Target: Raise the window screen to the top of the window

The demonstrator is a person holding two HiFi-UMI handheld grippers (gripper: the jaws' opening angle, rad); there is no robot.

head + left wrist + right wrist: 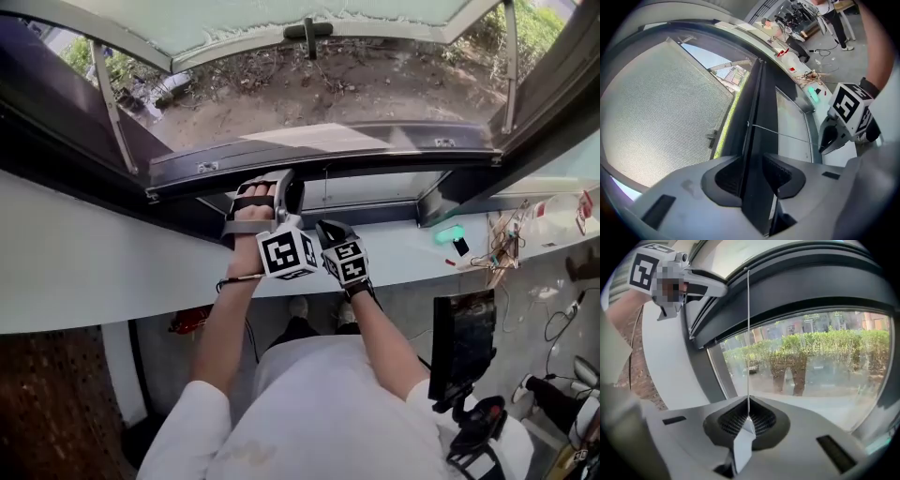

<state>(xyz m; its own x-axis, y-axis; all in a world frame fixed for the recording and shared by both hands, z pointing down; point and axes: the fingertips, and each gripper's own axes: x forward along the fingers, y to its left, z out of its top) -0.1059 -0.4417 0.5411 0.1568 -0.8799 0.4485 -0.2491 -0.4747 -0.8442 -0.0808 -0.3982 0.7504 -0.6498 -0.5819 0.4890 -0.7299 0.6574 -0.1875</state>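
Right tongs (pixel 748 420), nearer, pinch the cord (pixel 748 333) running to the screen bar (pixel 761 108), which lies left-to-right low in the window (pixel 56 112), clamped by the left tongs (pixel 752 176) just left of them.

The raised window pane (pixel 281 17) is cut off by the top edge of the head view. In that view the right gripper's (pixel 746 420) jaws sit hidden behind its marker cube (pixel 345 261). The small things (pixel 497 244) at the right end of the sill (pixel 403 258) are too small to tell apart. The bar (pixel 763 117) clamped in the left gripper (pixel 752 174) runs out of sight behind the gripper's body. The cord's (pixel 748 333) lower end disappears between the right gripper's closed jaws.
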